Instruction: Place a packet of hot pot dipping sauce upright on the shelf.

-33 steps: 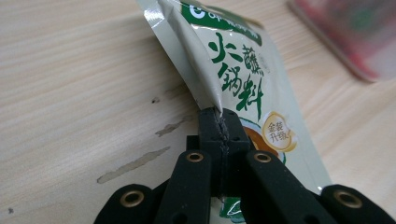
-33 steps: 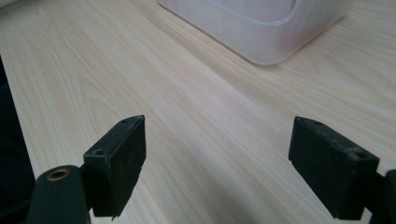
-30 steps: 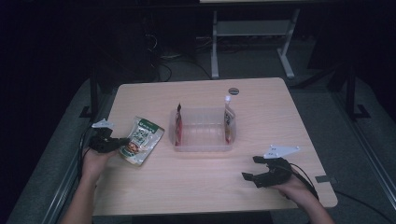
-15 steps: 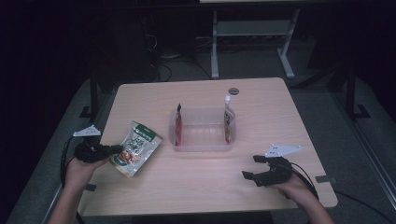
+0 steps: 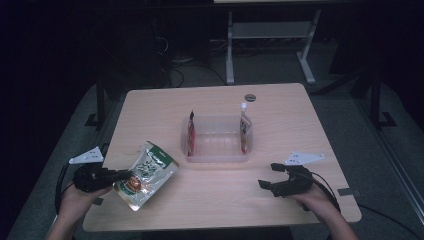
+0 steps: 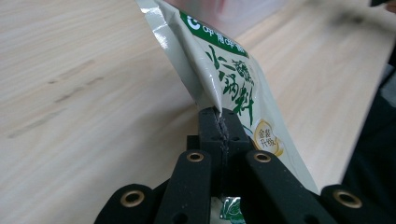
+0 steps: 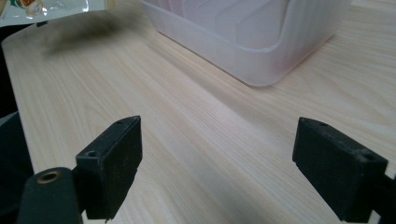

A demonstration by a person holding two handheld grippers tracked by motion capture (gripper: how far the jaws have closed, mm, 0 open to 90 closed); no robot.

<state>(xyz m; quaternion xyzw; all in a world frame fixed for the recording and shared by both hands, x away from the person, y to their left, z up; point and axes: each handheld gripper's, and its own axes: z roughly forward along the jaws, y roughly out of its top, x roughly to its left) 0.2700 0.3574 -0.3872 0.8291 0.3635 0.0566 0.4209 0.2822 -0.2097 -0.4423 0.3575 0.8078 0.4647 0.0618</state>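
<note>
- Landmark: clear plastic bin (image 5: pixel 218 141), standing at the middle of the wooden bench (image 5: pixel 300 120); one upright sachet (image 5: pixel 191 137) leans inside its left end wall and one spouted pouch (image 5: pixel 245 132) inside its right end wall.
- Left claw (image 5: pixel 122 176), seen from above to the lower left of the bin near the bench's left edge: jaws pressed together on the side seam of a green-and-white soup-mix pouch (image 5: pixel 146 174).
- Pouch position: left of the bin and apart from it, tilted, with its printed face up; in the left gripper view the pouch (image 6: pixel 224 79) rises from the clamped jaws with its far end towards the bin.
- Right claw (image 5: pixel 270 176), to the lower right of the bin: jaws spread wide with nothing between them; in the right gripper view the claw (image 7: pixel 217 163) faces a corner of the bin (image 7: pixel 261 42) across bare bench.
</note>
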